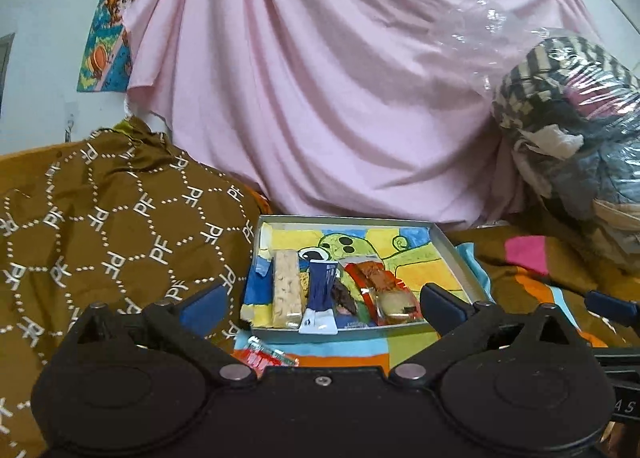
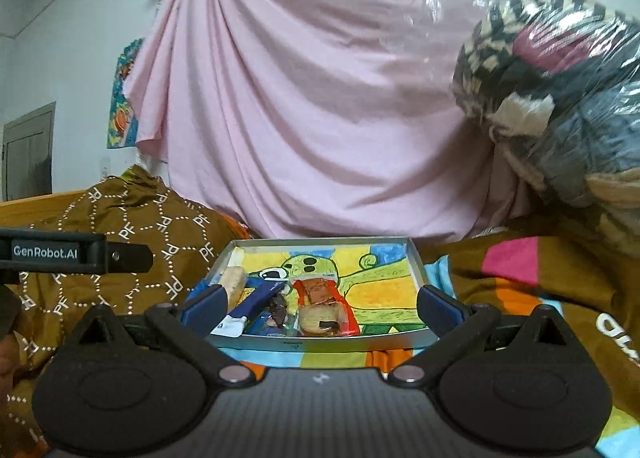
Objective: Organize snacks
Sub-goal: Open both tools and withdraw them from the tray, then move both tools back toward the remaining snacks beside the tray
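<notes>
Just below the left tongs (image 1: 320, 306), spread apart, a red snack (image 1: 264, 356) lies outside the tray (image 1: 444, 246); right tongs (image 2: 320, 308) also gape.

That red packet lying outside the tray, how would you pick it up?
Grip the red packet across its narrow width, coming down from above with the left hand-held gripper. It lies flat on the blanket, just before the tray, partly hidden.

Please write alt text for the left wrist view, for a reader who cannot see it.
A shallow grey metal tray lined with a colourful cartoon drawing holds several wrapped snack bars, among them a pale cereal bar and a blue-and-white packet. The left gripper hovers before it, jaws open and empty. A red-wrapped snack lies outside the tray on the striped multicoloured cloth.
</notes>
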Tool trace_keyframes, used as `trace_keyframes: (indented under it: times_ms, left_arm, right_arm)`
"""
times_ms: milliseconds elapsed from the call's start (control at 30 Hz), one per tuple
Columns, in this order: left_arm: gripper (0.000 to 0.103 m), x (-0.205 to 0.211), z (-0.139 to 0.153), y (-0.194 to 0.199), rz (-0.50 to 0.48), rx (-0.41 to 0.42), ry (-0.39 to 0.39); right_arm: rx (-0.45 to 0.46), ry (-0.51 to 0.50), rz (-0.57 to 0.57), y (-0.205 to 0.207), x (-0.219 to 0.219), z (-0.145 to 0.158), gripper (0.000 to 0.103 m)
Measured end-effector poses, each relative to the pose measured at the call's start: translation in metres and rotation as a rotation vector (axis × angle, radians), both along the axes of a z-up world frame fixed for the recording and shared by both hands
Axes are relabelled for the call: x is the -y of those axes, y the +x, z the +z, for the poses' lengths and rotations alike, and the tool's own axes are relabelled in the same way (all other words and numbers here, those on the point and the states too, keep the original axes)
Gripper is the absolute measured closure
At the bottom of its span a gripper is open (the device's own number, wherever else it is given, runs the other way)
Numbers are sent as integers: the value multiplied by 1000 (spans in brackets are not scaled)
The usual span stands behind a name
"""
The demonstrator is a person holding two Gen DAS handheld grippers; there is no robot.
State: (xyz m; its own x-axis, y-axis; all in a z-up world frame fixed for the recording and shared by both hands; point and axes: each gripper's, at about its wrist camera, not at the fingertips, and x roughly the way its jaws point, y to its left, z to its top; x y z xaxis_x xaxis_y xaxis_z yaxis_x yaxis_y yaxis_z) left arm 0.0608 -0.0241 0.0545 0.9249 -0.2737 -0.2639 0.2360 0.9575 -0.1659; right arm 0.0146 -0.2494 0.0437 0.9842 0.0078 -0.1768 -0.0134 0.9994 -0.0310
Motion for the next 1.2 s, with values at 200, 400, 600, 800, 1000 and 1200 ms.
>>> trace_keyframes:
  times_ms: [200, 400, 600, 800, 1000, 1200]
  left_arm:
    - [1, -7, -11, -34, -10, -20, 39]
    - [1, -9, -26, -52, -56, -117, 56]
    - [1, -11, -39, -63, -69, -176, 86]
    - [1, -11, -47, -64, -67, -236, 115]
    - [1, -10, -56, -62, -54, -290, 154]
    - [1, -11, -57, -61, -47, -300, 151]
  right_arm:
    - [-32, 17, 7, -32, -8, -4, 0]
    - [-113, 10, -31, -55, -17, -17, 0]
    - [-169, 14, -55, -63, -21, -23, 0]
    - [-264, 21, -90, -58, -21, -33, 0]
    - [-317, 44, -91, -52, -17, -38, 0]
    - [-333, 43, -89, -51, -19, -38, 0]
